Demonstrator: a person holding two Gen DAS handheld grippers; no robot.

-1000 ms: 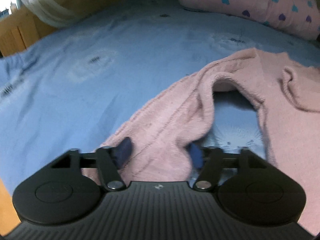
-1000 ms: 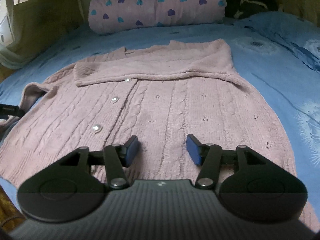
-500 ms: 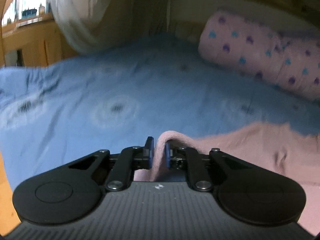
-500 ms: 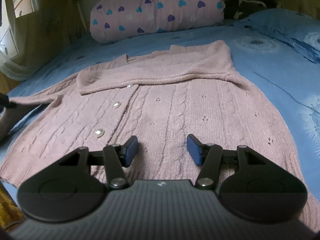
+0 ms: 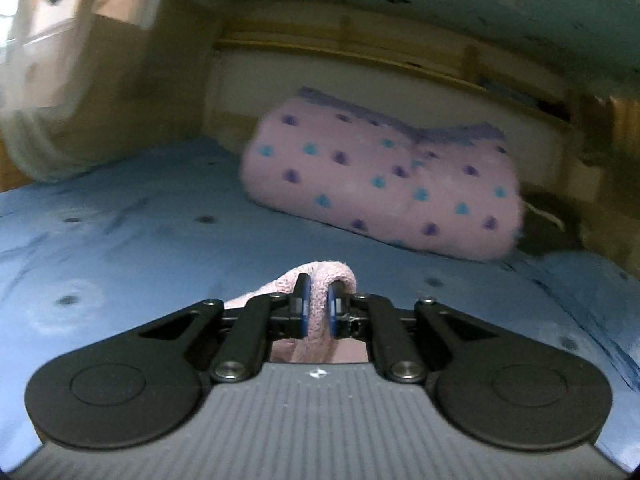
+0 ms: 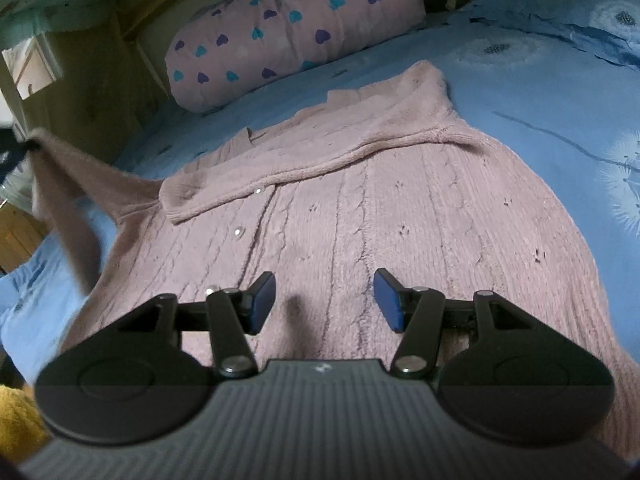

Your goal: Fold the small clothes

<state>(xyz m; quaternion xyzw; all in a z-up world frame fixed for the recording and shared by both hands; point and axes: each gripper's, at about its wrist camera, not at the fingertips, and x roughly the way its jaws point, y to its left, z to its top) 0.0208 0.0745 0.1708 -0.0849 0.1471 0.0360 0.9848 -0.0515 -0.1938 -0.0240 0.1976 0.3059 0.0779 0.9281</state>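
Your left tongs (image 5: 316, 308) pinch the cardigan (image 6: 360, 216) sleeve (image 6: 68, 184), lifted off the bed (image 6: 540, 92); body lies flat. Right tongs (image 6: 325, 300) hover wide, holding nothing. Thin bite: knit may slip, or the pull drags the body crooked.

The cardigan (image 6: 400, 216) is fuzzy pink cable-knit wool with glossy buttons (image 6: 239, 232). The bedsheet (image 6: 540, 92) is smooth blue cloth; the bolster (image 6: 296, 28) at 12 o'clock looks fleecy.

The left claw (image 5: 317, 307) pinches a fold of pink knit cardigan (image 5: 320, 280) above the blue bedsheet (image 5: 160, 208).
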